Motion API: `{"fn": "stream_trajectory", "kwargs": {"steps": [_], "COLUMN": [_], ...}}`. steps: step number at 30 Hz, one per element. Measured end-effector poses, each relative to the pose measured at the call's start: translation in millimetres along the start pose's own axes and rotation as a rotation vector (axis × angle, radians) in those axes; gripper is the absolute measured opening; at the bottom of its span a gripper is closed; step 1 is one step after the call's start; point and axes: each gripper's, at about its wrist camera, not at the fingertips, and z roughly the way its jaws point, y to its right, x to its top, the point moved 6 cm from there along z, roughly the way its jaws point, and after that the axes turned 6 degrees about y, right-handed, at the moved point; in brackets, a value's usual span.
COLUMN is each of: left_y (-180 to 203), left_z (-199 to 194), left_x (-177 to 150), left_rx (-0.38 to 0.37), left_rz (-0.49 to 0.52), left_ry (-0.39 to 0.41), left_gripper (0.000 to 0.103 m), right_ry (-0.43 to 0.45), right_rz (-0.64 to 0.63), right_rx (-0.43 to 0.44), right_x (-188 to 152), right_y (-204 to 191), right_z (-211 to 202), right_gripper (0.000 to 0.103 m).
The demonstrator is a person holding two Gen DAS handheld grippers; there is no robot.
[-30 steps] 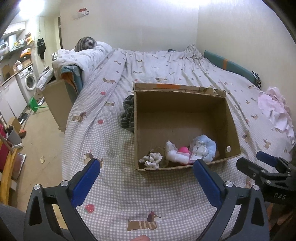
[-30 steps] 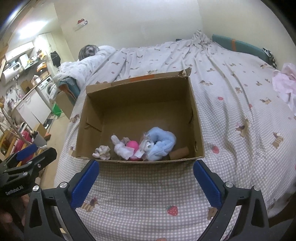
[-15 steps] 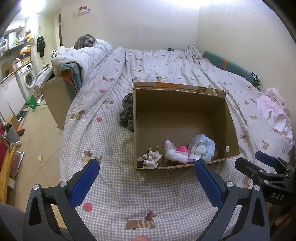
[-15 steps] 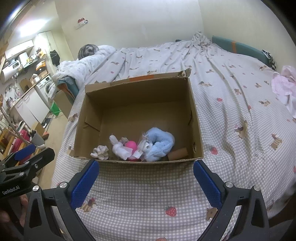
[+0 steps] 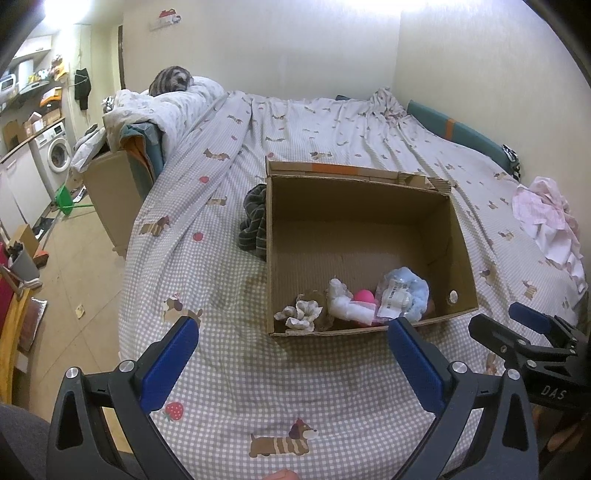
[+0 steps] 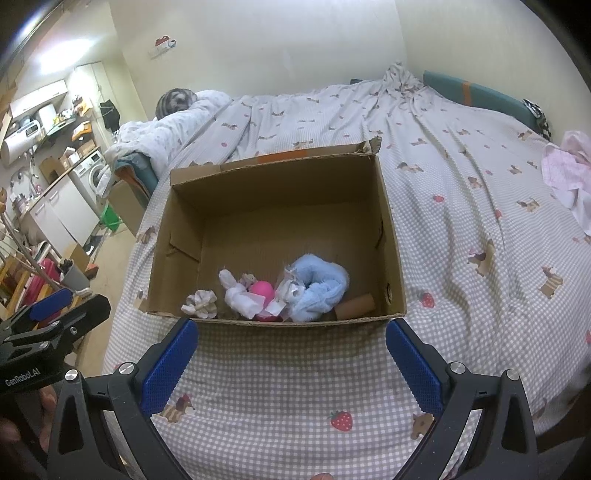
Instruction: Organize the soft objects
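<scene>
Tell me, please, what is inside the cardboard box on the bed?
Along the near wall of the cardboard box lie a white scrunchie, a white cloth toy, a pink ball, a blue towel and a brown roll. Whatever lies beneath them is hidden.

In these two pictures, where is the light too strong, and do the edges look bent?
Left wrist view: a ceiling light blows out the top left corner; the cardboard box stays sharp. Right wrist view: even light, no glare; the bed curves from fisheye distortion, with dark corners.

Brown box point(image 6: 391, 236) on grey-checked bedspread point(image 6: 461, 192); pale blue towel point(image 6: 321, 288), pink ball point(image 6: 263, 288).
</scene>
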Motion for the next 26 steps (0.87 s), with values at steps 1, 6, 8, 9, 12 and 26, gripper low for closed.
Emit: {"fn": "stream_trajectory", "kwargs": {"steps": [1, 6, 8, 9, 12, 26], "left_y": [0.6, 0.3, 0.3, 0.1, 0.3, 3.4], "left_z": [0.7, 0.5, 0.9, 0.8, 0.8, 2.2], "left_x": [-0.1, 0.0, 0.0, 0.0, -0.2, -1.8], "left_rx": [0.001, 0.0, 0.0, 0.001, 0.0, -0.02], "left_rz": [0.0, -0.002, 0.001, 0.002, -0.001, -0.009], "left_ry": [0.0, 0.0, -0.001, -0.001, -0.002, -0.007], "left_gripper": [0.102, 0.102, 0.102, 0.102, 0.102, 0.102], "right_ry": [0.0, 0.001, 0.002, 0.002, 0.002, 0.003], "right_rz": [0.0, 0.0, 0.0, 0.0, 0.0, -0.001], "right_rx": [0.0, -0.001, 0.0, 0.001, 0.002, 0.003], "right_x": [0.0, -0.2, -0.3, -0.4, -0.3, -0.9], "right_y": [-0.1, -0.6, -0.7, -1.1, -1.1, -2.5], "right_z": [0.0, -0.5, -0.3, -0.4, -0.4, -1.0], "right_gripper": [0.103, 0.103, 0.103, 0.103, 0.103, 0.103]}}
